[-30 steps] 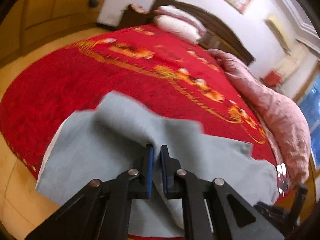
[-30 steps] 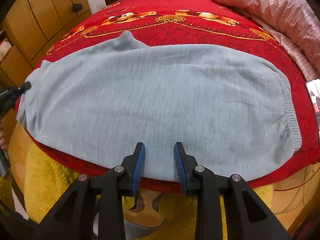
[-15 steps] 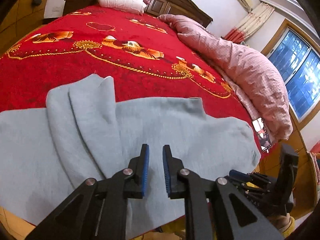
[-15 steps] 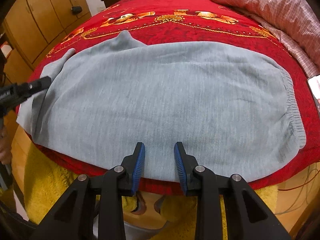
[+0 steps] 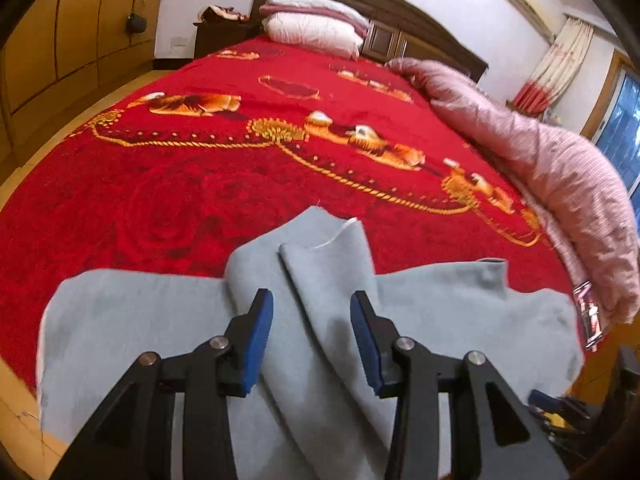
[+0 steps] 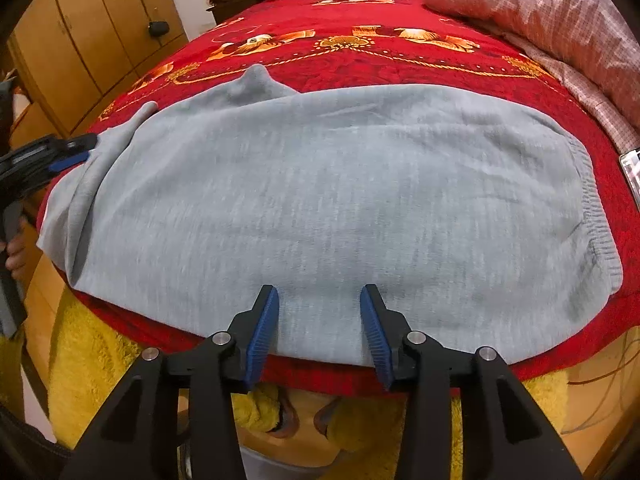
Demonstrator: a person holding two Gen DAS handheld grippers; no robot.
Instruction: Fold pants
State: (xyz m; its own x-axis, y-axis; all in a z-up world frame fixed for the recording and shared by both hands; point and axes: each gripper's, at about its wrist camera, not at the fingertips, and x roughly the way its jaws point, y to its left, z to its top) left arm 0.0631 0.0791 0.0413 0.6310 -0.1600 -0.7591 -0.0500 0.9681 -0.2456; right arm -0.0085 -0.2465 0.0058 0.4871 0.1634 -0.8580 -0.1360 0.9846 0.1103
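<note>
The grey pants are lying flat across the near end of the red bedspread, with their lower edge running along the bed's near edge above a yellow fleece cover. The ribbed waistband is sitting at the right end of the garment in the right wrist view. At the left end, the fabric is lying in long raised folds, and one fold is pointing up the bed toward the pillows.

The left gripper is hovering over those folds. Its blue-padded fingers are standing apart, with a ridge of grey cloth passing between them; no cloth is being clamped. In the right wrist view the same gripper is showing at the left edge, beside the left end of the pants, and part of a hand is holding its handle.

The right gripper is sitting over the near edge of the pants, roughly at mid-length. Its fingers are also spread apart and are gripping nothing; whether the tips are touching the fabric cannot be determined.

A pink quilt is lying bunched along the right side of the bed. A phone is resting near the bed's right corner, just beyond the waistband end. Wooden wardrobe doors are standing along the left wall.
</note>
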